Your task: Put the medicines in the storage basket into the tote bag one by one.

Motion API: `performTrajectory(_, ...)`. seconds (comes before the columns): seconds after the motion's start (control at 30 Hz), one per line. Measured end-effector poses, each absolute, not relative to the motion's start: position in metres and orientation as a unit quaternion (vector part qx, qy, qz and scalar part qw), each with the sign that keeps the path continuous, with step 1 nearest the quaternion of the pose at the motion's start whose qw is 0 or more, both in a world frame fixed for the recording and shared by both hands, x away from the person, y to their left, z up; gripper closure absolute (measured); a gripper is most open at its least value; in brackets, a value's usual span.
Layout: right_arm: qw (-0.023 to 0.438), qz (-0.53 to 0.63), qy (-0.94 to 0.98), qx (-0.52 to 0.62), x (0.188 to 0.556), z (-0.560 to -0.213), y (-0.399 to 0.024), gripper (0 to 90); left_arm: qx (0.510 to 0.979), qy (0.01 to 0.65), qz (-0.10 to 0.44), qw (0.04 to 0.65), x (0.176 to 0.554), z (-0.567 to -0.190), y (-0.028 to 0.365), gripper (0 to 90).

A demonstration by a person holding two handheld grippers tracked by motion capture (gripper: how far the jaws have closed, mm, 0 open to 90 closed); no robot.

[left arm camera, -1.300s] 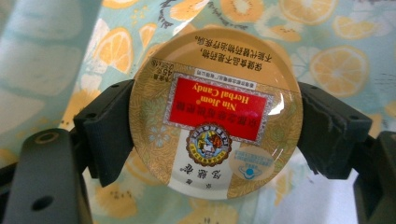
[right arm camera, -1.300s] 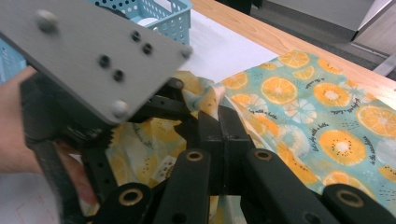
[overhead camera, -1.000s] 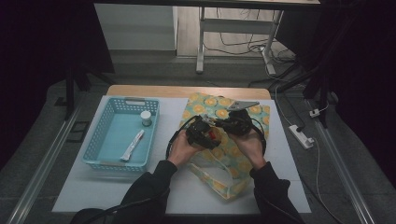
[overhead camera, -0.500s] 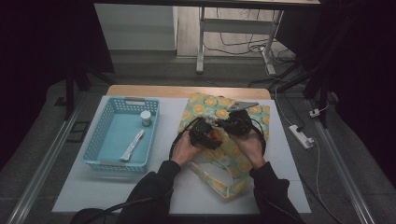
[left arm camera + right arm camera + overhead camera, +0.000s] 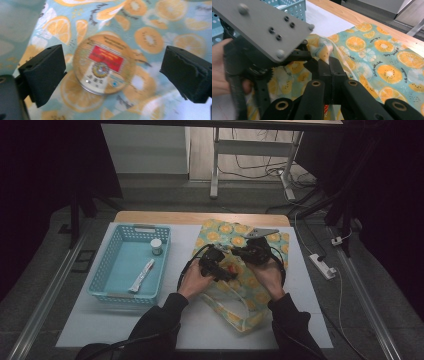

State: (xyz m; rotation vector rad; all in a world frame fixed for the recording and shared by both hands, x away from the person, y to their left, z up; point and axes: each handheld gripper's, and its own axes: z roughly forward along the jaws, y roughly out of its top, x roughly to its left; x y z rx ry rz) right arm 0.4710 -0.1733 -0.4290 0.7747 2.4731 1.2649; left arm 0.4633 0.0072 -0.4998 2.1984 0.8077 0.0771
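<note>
Round tin [image 5: 104, 67] lies on the orange-print bag [image 5: 160, 30], between my left gripper's [image 5: 111, 75] just-opened jaws, untouched. My right gripper [image 5: 329, 67] pinches the bag's edge.

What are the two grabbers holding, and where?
The right gripper has its jaws shut on the bag's open edge. The left gripper holds nothing: its jaws have just been opening, and the round tin lies loose between them.

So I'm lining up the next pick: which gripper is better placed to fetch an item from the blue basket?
Probably the left gripper: its jaws have just opened off the round tin, and it's nearer the blue basket. The right gripper is shut on the bag's edge.
</note>
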Motion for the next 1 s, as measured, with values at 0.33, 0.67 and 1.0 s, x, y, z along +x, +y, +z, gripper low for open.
performTrajectory(0.33,0.125,0.437,0.851,0.264,0.47,-0.428,-0.174,90.0,0.86,0.306,0.003,0.409,0.448,-0.486,0.022,2.0)
performTrajectory(0.67,0.124,0.435,0.852,0.263,0.47,-0.428,-0.173,90.0,0.86,0.301,-0.011,0.411,0.436,-0.472,0.041,2.0)
performTrajectory(1.0,0.123,0.435,0.853,0.262,0.47,-0.428,-0.173,90.0,0.858,0.302,0.005,0.416,0.427,-0.463,0.068,0.4)
